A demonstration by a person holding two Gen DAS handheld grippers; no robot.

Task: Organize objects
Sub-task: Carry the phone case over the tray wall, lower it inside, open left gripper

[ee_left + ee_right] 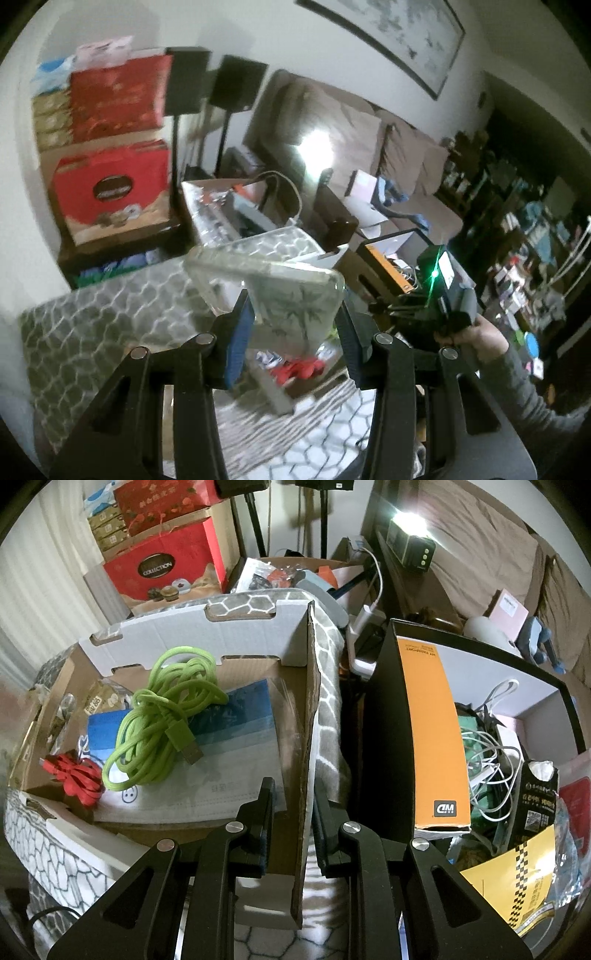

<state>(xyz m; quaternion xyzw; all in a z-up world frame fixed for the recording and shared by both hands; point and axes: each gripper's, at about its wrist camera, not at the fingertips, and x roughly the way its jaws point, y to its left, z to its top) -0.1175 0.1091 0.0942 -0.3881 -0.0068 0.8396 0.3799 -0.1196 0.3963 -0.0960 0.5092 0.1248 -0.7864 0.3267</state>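
Note:
My left gripper (293, 314) is shut on a clear phone case (266, 280) printed with bamboo, held in the air above the cardboard box. My right gripper (293, 805) straddles the right wall of the cardboard box (308, 716), with its jaws close on either side of the wall; I cannot tell if they pinch it. The box holds a green cable (162, 716), a red cable (75, 775) and packs of face masks (207, 779). The right gripper also shows in the left wrist view (424, 295), held by a hand.
A black and orange box (432, 716) full of white cables stands right of the cardboard box. A yellow packet (517, 882) lies at lower right. Red gift boxes (162, 565) are stacked at the back. A hexagon-pattern blanket (110, 325) covers the surface. A sofa (351, 136) stands behind.

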